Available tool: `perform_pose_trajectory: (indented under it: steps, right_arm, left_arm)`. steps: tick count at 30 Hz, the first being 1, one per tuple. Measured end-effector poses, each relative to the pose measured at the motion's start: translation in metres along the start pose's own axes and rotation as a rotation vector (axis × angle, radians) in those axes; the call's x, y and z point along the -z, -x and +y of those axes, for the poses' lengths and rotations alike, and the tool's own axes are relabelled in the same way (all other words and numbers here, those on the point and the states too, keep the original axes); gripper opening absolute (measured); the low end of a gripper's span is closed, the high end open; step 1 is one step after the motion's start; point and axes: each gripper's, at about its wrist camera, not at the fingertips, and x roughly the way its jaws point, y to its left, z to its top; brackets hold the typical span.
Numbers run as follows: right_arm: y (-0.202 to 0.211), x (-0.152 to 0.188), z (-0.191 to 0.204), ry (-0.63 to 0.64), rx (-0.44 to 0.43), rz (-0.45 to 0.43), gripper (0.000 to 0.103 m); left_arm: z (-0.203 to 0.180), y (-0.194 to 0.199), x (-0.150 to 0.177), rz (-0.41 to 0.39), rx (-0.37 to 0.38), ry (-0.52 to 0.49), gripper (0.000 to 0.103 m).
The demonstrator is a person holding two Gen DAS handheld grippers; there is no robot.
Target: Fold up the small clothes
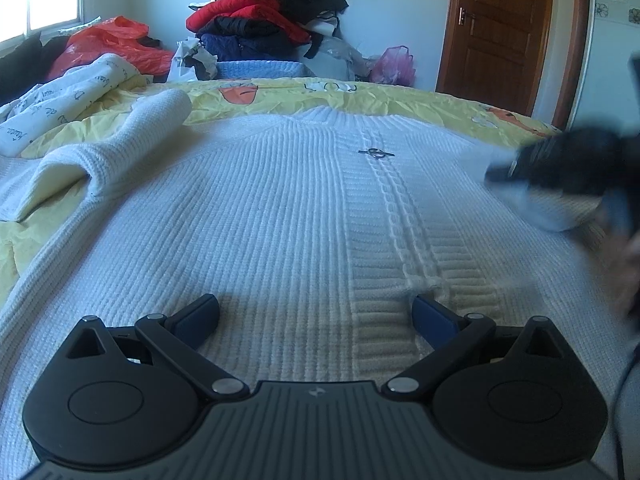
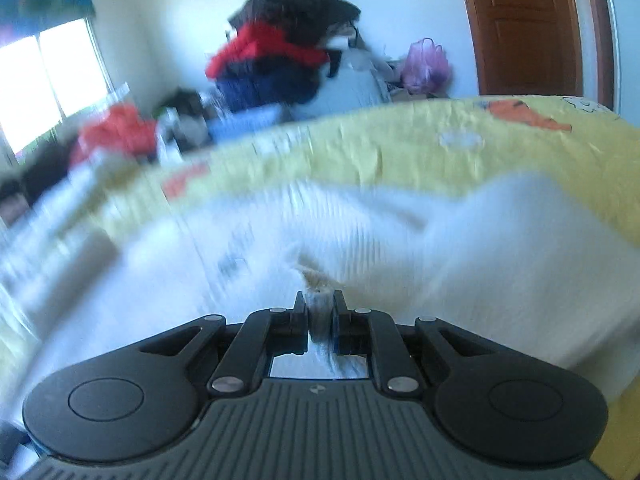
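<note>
White ribbed knit fills most of the left wrist view: a sweater [image 1: 280, 208] lies flat on a bed covered by a yellow printed sheet [image 1: 360, 96]. A cable-stitch band runs up the garment right of centre, with a small metal ornament [image 1: 376, 153] near its upper end. One sleeve [image 1: 116, 152] lies folded over in the upper left of the frame, its cuff toward the top.

The left gripper [image 1: 316, 316] sits at the bottom centre of its own view, low over the sweater's hem region. Its fingers [image 1: 200, 314] are spread wide apart with nothing between them; whether they touch the knit cannot be told.

The right gripper [image 2: 320, 312] appears at the bottom centre of the right wrist view, which is heavily blurred. Its fingers [image 2: 300, 312] are drawn close together and pinch a fold of the white knit, which stands up between them. In the left wrist view the same gripper shows as a dark blurred shape at the right edge [image 1: 560, 168], with a lifted part of the sweater below it.

Beyond the bed, at upper centre, stands a pile of clothes [image 1: 264, 20] in red, black and navy. A red plastic bag [image 1: 108, 40] lies at upper left, a pink bag [image 1: 392, 65] right of the pile, and a brown wooden door [image 1: 504, 32] at upper right.
</note>
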Motion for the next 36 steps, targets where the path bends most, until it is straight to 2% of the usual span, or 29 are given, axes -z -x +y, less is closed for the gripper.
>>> perform_pose_trajectory:
  steps: [3,4,8,10,11,13,14,15,18,20,21,23,25,26,27,29,32,33,34,36]
  right_arm:
    - [0.009,0.021,0.012,-0.006,0.008,-0.038,0.039]
    - [0.017,0.021,0.011,-0.012,-0.002,-0.039,0.051]
    - [0.059,0.037,-0.017,-0.17,-0.109,-0.091,0.052]
    - [0.07,0.051,-0.036,-0.245,-0.129,-0.089,0.052]
    - [0.074,0.059,-0.045,-0.276,-0.128,-0.077,0.052]
    - [0.071,0.073,-0.059,-0.32,-0.133,-0.063,0.049]
    - [0.073,0.077,-0.066,-0.367,-0.16,-0.078,0.05]
    - [0.073,0.077,-0.07,-0.391,-0.175,-0.079,0.05]
    - [0.068,0.079,-0.068,-0.382,-0.183,-0.083,0.053]
    - [0.068,0.08,-0.068,-0.377,-0.2,-0.089,0.057]
    - [0.068,0.082,-0.069,-0.383,-0.212,-0.092,0.058]
    - [0.07,0.084,-0.075,-0.411,-0.237,-0.098,0.058]
    - [0.071,0.085,-0.079,-0.437,-0.257,-0.103,0.058]
    - [0.072,0.086,-0.081,-0.447,-0.265,-0.107,0.059]
    - [0.073,0.086,-0.082,-0.45,-0.27,-0.108,0.06]
    - [0.073,0.086,-0.08,-0.447,-0.279,-0.111,0.063]
    - [0.075,0.086,-0.078,-0.44,-0.285,-0.112,0.065]
    - [0.074,0.086,-0.078,-0.441,-0.286,-0.112,0.065]
    - [0.074,0.086,-0.077,-0.441,-0.286,-0.113,0.065]
    - [0.074,0.086,-0.077,-0.44,-0.285,-0.112,0.065]
  left_arm:
    - [-0.001,-0.001,0.0,0.0,-0.001,-0.003,0.103]
    - [-0.001,-0.001,0.0,0.0,0.001,-0.001,0.103]
    - [0.004,0.0,-0.004,0.0,0.024,0.027,0.103]
    - [0.006,0.002,-0.016,0.018,0.055,0.085,0.103]
    - [0.008,0.003,-0.025,0.016,0.106,0.138,0.103]
    - [0.009,0.003,-0.048,0.013,0.268,0.274,0.103]
    - [0.005,-0.004,-0.062,0.038,0.36,0.331,0.103]
    - [0.0,-0.015,-0.073,0.083,0.431,0.36,0.103]
    - [-0.019,-0.06,-0.095,0.242,0.543,0.429,0.103]
    - [-0.031,-0.087,-0.097,0.32,0.517,0.474,0.101]
    - [-0.035,-0.099,-0.096,0.352,0.493,0.492,0.092]
    - [-0.043,-0.105,-0.098,0.319,0.465,0.487,0.087]
    - [-0.052,-0.109,-0.103,0.333,0.437,0.452,0.056]
    - [-0.057,-0.111,-0.104,0.34,0.425,0.429,0.051]
    - [-0.061,-0.113,-0.104,0.343,0.412,0.408,0.047]
    - [-0.064,-0.111,-0.104,0.334,0.409,0.379,0.046]
    - [-0.062,-0.109,-0.1,0.327,0.434,0.402,0.046]
    - [-0.062,-0.11,-0.101,0.321,0.426,0.401,0.036]
    - [-0.064,-0.11,-0.101,0.318,0.403,0.388,0.02]
    - [-0.066,-0.109,-0.101,0.313,0.368,0.352,0.014]
